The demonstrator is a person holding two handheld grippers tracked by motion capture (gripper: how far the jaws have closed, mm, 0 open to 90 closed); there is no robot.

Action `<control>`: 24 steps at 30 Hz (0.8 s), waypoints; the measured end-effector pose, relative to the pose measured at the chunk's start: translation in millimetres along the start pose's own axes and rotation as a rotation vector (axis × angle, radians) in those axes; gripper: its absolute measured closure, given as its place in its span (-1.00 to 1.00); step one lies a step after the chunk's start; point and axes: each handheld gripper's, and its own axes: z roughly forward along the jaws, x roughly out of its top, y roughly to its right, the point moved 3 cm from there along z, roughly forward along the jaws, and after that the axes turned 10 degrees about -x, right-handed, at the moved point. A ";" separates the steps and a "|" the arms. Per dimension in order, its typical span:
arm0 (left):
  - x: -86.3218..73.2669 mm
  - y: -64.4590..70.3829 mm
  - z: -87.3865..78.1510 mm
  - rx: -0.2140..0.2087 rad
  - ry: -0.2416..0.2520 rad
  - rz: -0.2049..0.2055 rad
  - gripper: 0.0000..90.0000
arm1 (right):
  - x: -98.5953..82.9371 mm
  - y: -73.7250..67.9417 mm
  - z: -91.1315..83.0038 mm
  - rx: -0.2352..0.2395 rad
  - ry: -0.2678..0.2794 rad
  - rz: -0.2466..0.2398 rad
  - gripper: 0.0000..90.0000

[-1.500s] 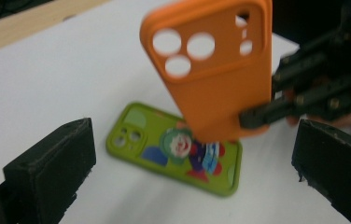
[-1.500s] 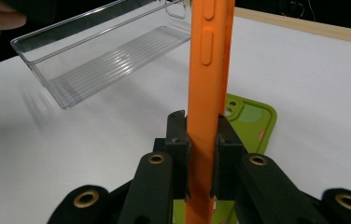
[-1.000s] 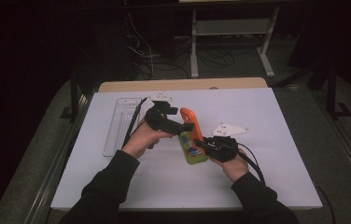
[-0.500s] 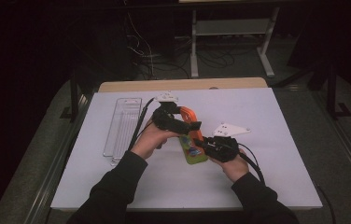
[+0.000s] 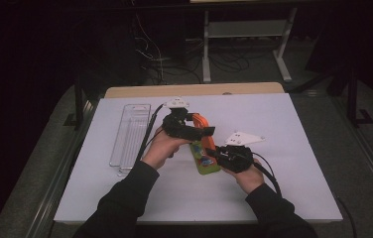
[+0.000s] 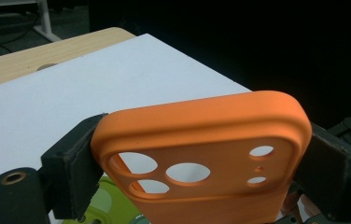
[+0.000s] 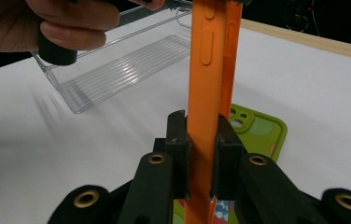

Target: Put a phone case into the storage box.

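While both hand-held grippers clamp the orange phone case, the white table sits amid darkness.

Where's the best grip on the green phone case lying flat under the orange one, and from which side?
Probably its long side edges, from above. The green phone case lies flat on the white table, so only the thin rim offers jaws opposing faces. Both grippers are busy: the left gripper clamps the orange case across its camera end, the right gripper pinches its lower edge, so one must let go.
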 end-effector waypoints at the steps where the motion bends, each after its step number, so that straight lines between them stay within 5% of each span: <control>1: 0.0 0.0 -0.2 -0.001 -0.003 0.002 -0.72 | -0.5 -0.5 0.2 0.002 -0.007 0.000 0.74; 6: -0.7 0.9 0.1 -0.004 -0.008 0.008 -0.69 | -1.4 -1.1 1.8 0.001 -0.014 -0.016 0.73; 13: 0.9 -2.3 -4.6 0.005 -0.028 0.033 -0.68 | -3.1 1.4 1.3 0.004 -0.062 -0.009 0.15; 24: 12.7 -15.1 -29.6 0.097 -0.076 0.029 -0.68 | -23.0 16.8 -12.0 -0.033 -0.191 -0.063 -0.51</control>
